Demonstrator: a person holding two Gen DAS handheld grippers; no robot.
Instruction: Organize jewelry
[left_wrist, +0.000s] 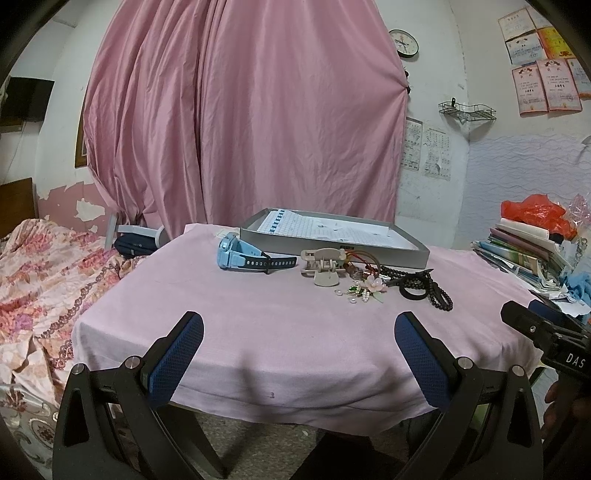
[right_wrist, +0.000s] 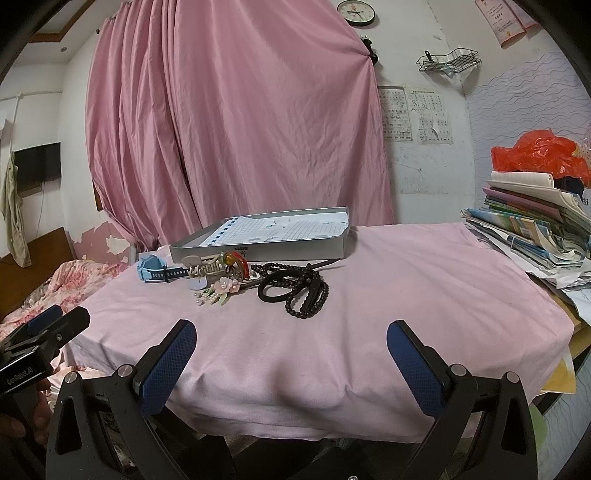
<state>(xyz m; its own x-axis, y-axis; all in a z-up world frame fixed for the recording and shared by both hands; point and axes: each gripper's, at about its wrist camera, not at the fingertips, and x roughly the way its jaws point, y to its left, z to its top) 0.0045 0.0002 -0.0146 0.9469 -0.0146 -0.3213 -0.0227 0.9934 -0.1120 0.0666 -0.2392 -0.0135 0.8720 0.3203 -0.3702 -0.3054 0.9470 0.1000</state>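
Both grippers hover at the near edge of the pink-clothed table (left_wrist: 258, 332), the left gripper (left_wrist: 298, 354) and right gripper (right_wrist: 291, 362) spread wide, holding nothing. Ahead lie the light-blue wristwatch (left_wrist: 240, 254), beige hair claw (left_wrist: 323, 266), pearl flower brooch (right_wrist: 221, 288) and black bead necklace (right_wrist: 303, 291) (tangled), before the shallow grey box (right_wrist: 266, 251).

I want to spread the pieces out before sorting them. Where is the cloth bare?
Bare: the near strip of pink cloth between the jewelry pile and both open grippers, and the right side up to the paper stack. Crowded: from the blue watch to the black beads before the grey tray.
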